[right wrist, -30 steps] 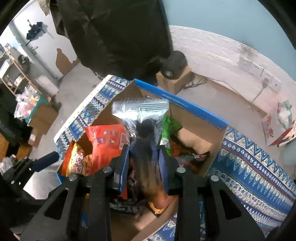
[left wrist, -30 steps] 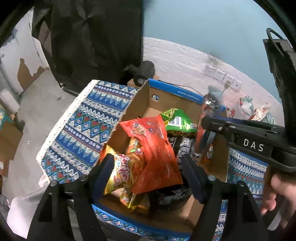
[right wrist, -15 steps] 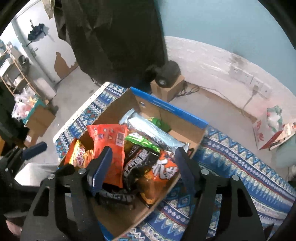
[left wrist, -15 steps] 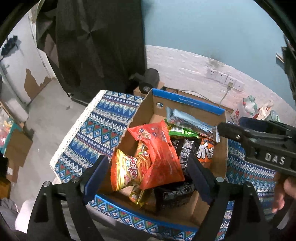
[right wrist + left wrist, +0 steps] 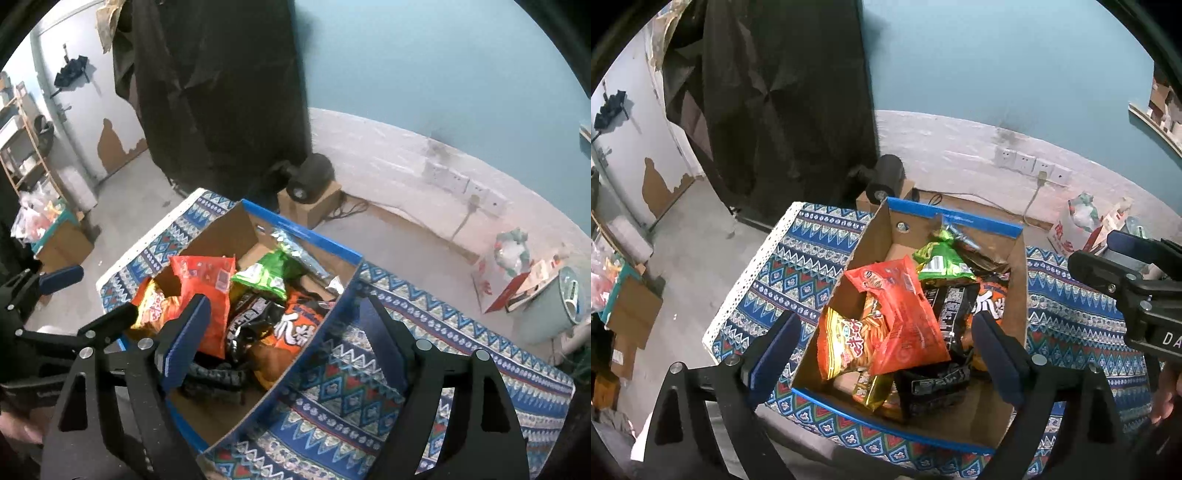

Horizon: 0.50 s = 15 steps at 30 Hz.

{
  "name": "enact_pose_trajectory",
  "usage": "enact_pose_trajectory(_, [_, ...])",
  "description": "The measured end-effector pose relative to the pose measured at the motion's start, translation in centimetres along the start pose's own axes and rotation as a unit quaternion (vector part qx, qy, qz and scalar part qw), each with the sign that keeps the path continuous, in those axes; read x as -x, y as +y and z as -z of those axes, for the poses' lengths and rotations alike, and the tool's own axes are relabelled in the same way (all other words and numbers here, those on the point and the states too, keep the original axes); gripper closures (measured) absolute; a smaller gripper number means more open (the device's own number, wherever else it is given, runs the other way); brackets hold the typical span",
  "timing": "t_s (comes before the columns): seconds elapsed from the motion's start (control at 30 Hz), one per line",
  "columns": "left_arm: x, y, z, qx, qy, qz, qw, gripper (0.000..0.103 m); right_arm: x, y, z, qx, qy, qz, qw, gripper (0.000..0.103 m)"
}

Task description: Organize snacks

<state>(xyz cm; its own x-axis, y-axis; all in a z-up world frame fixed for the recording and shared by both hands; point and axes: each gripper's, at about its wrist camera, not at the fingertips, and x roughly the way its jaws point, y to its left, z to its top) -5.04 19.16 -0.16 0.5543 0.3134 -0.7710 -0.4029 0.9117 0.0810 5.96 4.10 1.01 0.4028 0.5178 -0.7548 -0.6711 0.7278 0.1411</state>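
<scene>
A cardboard box (image 5: 1019,295) with blue rims stands on a patterned blue cloth (image 5: 798,258). It holds several snack bags: a red bag (image 5: 905,317), a green bag (image 5: 942,262), a black bag (image 5: 951,306), an orange bag (image 5: 991,299) and a clear silvery packet (image 5: 955,230) at the back. My left gripper (image 5: 886,350) is open and empty above the box's near side. My right gripper (image 5: 284,343) is open and empty above the box (image 5: 314,347); the orange bag (image 5: 295,328) lies between its fingers, lower down.
A small carton with a black round device (image 5: 886,177) stands beyond the box. Wall sockets (image 5: 1030,166) and a cable are on the white brick wall. Bags and cartons (image 5: 1086,225) lie on the floor at right, cardboard boxes (image 5: 631,314) at left.
My right gripper opened and let the clear packet and orange bag drop into the box. Both grippers have risen and pulled back from the box.
</scene>
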Motion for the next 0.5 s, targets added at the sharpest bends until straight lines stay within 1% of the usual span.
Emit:
enact_pose_trajectory(0.07, [0.4,-0.3,0.0,-0.004,-0.007,-0.002,1.0,0.007,0.4,-0.3,0.2,-0.003,-0.002,0.004,1.0,0.021])
enact_pose_trajectory(0.13, [0.7,-0.5,-0.1,-0.007,-0.013,-0.002,0.9999,0.003,0.6,-0.7,0.4,-0.006,-0.003,0.006,1.0,0.021])
enact_pose_trajectory(0.2, [1.0,-0.7,-0.1,-0.009,-0.018,-0.002,0.9998,0.003,0.6,-0.9,0.5,-0.008,-0.002,0.006,1.0,0.021])
enact_pose_trajectory(0.33, [0.9,-1.0,-0.1,-0.013,-0.017,-0.001,0.9998,0.003,0.5,-1.3,0.7,-0.009,0.001,0.008,1.0,0.021])
enact_pose_trajectory(0.5, [0.3,-1.2,0.1,-0.017,-0.003,-0.005,0.9998,0.003,0.4,-1.5,1.0,-0.008,0.005,0.007,1.0,0.021])
